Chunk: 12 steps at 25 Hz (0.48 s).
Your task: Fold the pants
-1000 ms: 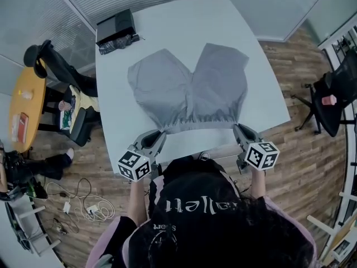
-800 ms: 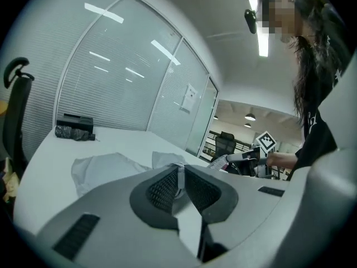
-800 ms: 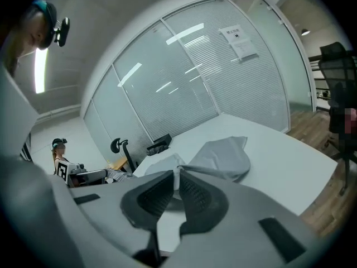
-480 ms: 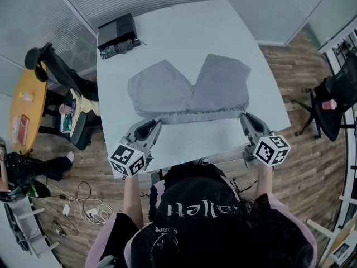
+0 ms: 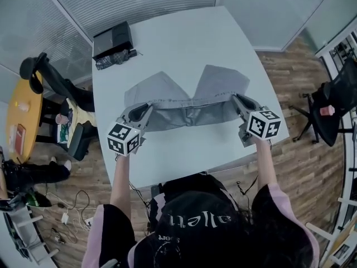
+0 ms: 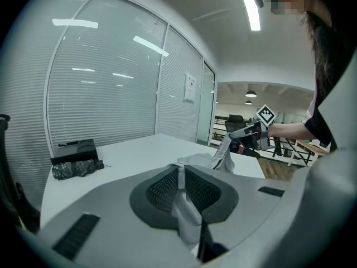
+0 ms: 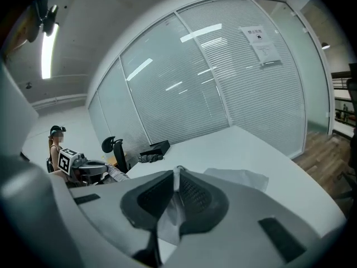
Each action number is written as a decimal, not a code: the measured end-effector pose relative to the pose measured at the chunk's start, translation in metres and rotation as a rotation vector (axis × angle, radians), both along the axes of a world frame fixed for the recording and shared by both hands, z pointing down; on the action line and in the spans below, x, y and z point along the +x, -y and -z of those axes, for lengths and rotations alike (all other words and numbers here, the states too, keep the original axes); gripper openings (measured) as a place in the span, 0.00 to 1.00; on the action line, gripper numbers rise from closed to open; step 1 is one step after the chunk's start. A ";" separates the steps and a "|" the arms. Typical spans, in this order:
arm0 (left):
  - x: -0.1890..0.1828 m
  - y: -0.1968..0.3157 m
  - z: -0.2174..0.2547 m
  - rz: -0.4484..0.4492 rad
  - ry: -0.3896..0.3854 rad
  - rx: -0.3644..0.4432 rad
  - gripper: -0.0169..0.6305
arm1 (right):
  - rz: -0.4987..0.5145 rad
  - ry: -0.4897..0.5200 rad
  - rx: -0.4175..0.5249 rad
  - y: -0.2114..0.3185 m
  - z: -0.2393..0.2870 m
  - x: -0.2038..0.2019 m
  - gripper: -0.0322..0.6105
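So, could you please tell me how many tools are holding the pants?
2: the left tool pinches the waistband's left end, the right tool its right end; both are shut on the pants.

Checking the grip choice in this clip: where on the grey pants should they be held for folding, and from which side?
The waistband's two ends, one tool each, coming from the person's edge of the table. The legs point away, so that gathered, thicker edge is nearest and spans the full width. The left tool and right tool pinch it there.
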<state>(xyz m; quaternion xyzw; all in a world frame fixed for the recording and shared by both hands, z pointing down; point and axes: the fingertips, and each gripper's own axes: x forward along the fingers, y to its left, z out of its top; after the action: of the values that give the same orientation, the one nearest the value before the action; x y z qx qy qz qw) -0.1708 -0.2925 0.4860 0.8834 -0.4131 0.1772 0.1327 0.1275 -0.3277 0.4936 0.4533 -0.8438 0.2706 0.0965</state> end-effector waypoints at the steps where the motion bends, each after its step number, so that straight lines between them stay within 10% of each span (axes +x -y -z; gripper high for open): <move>1: -0.003 0.009 -0.004 0.006 0.006 -0.005 0.11 | 0.005 -0.003 -0.008 0.009 -0.003 -0.002 0.12; 12: -0.016 0.081 -0.076 0.035 0.090 -0.121 0.11 | -0.044 -0.001 -0.139 0.087 -0.074 -0.009 0.12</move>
<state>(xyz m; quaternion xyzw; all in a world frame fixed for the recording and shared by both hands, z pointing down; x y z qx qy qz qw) -0.1869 -0.3735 0.5624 0.8576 -0.4223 0.2389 0.1704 0.1190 -0.4145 0.5673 0.4642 -0.8128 0.3303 0.1220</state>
